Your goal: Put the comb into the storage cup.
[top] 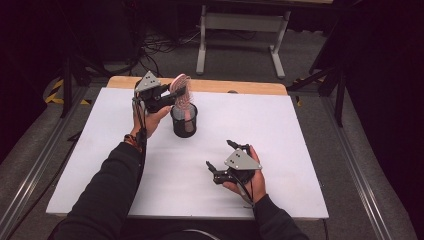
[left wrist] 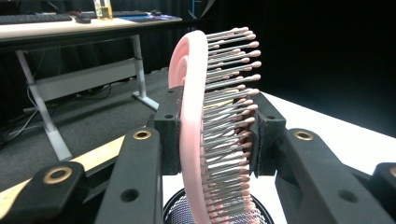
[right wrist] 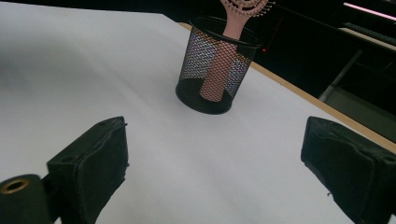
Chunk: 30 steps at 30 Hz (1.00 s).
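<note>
brush in cup, left tool clamped on its head

our left tool (top: 172, 95) grips the pink hairbrush (top: 182, 92) by the head, handle down inside the black mesh cup (top: 184, 121) mid-worktop (top: 280, 135). long axis near upright, slightly tilted. right tool (top: 221, 156) wide open, empty, resting well apart from the cup. no readable writing.
</note>
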{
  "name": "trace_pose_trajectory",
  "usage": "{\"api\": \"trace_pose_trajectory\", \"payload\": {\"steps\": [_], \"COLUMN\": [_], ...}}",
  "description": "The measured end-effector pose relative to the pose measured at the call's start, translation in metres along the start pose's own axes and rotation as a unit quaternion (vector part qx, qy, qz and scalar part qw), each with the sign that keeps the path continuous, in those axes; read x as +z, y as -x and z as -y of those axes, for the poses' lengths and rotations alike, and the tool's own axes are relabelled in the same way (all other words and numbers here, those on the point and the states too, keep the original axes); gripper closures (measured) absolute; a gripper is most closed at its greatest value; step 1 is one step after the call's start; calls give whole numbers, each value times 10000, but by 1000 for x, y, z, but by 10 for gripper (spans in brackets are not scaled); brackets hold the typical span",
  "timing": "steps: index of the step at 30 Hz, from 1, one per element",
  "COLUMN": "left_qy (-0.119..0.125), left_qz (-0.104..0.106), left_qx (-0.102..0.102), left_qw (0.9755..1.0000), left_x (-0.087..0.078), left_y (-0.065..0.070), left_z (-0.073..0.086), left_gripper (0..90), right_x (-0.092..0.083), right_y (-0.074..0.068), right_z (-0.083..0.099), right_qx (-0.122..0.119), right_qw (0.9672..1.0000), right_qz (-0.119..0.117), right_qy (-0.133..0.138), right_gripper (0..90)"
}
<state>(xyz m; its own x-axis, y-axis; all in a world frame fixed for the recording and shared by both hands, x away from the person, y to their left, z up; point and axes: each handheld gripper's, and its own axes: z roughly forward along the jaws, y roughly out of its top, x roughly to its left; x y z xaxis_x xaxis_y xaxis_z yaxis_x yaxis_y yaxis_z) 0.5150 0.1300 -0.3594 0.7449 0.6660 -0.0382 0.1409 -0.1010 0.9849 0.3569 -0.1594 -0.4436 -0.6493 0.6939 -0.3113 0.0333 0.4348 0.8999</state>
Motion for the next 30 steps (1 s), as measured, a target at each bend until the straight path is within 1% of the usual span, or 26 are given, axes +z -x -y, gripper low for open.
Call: {"api": "trace_pose_trajectory", "payload": {"steps": [3, 4, 8, 9, 10, 12, 13, 14, 16, 17, 18, 19, 20, 22, 24, 25, 27, 30], "left_qy": [3, 25, 50, 35, 67, 51, 63, 76, 63, 57, 83, 55, 93, 104, 114, 158, 180, 182], "left_qz": [-4, 20, -99, -92, -114, -137, -195, -202, -322, -354, -368, -411, -447, -459, -443, -417, -403, -421], "left_qx": [-82, -159, -233, -284, -284, -303, -325, -353, -345, -416, -430, -468, -518, -626, -717, -780, -846, -890], "left_qw": [10000, 9999, 9997, 9995, 9995, 9994, 9993, 9991, 9989, 9985, 9984, 9980, 9976, 9969, 9964, 9960, 9954, 9950], "left_x": [1, 0, -2, -3, -3, -3, -4, -4, -5, -5, -6, -6, -6, -8, -9, -9, -9, -10], "left_y": [-2, -3, -7, -8, -10, -11, -14, -16, -18, -20, -22, -24, -26, -31, -34, -35, -37, -39], "left_z": [4, 5, 8, 8, 9, 9, 11, 12, 15, 17, 18, 19, 20, 23, 25, 26, 28, 29], "left_gripper": [633, 632, 626, 625, 624, 619, 616, 615, 606, 603, 601, 598, 595, 593, 593, 593, 593, 590], "right_x": [-1, -1, -1, 0, 0, 1, 1, 1, 1, 1, 2, 3, 4, 5, 5, 5, 5, 5], "right_y": [0, 0, 1, 0, 0, 0, -1, -1, -1, -1, -2, -3, -5, -8, -8, -8, -7, -7], "right_z": [0, 0, 0, 0, 0, 1, 1, 1, 1, 1, 1, 1, 0, 0, 0, 0, 0, 0], "right_qx": [22, 31, 44, 42, 35, 24, 18, 18, 15, 27, 24, 4, -34, -103, -104, -100, -68, -86], "right_qw": [10000, 10000, 10000, 10000, 10000, 10000, 10000, 10000, 10000, 10000, 10000, 10000, 10000, 9999, 9999, 9999, 10000, 9999], "right_qz": [61, 69, 77, 71, 59, 48, 53, 44, 51, 37, 34, 52, 36, 5, -12, -15, -41, -33], "right_qy": [42, 41, 29, 17, 10, -13, -24, -25, -20, -15, -27, -30, -42, -61, -65, -66, -60, -54], "right_gripper": [85, 85, 85, 85, 86, 85, 85, 86, 86, 86, 89, 89, 89, 89, 89, 89, 89, 88]}}
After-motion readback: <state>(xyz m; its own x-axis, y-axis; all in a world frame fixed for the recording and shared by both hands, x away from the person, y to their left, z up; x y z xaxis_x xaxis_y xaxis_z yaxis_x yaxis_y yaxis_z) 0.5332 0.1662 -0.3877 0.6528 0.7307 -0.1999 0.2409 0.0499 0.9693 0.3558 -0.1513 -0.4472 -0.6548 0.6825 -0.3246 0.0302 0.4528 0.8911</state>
